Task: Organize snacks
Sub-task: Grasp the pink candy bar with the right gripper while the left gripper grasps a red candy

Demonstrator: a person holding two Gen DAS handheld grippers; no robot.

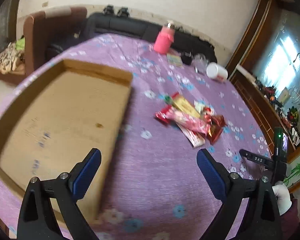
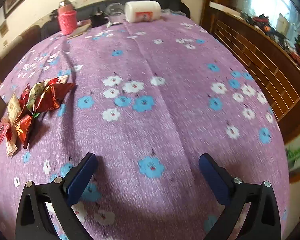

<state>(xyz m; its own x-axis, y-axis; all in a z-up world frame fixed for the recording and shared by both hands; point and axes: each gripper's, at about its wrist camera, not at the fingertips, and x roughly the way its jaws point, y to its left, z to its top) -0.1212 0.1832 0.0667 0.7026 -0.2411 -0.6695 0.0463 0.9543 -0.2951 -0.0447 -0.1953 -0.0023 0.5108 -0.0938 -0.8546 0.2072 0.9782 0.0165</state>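
Left wrist: snack pile (image 1: 190,118) beside cardboard box (image 1: 60,120); left hand-held gripper (image 1: 149,160) agape.

The letters "DAS" stand in white on the right gripper's black arm (image 1: 257,159), near the tablecloth's right edge; the snack packets' (image 1: 190,120) print is too blurred to read.

Heaped snack packets (image 1: 190,120) beside cardboard tray (image 1: 102,70)
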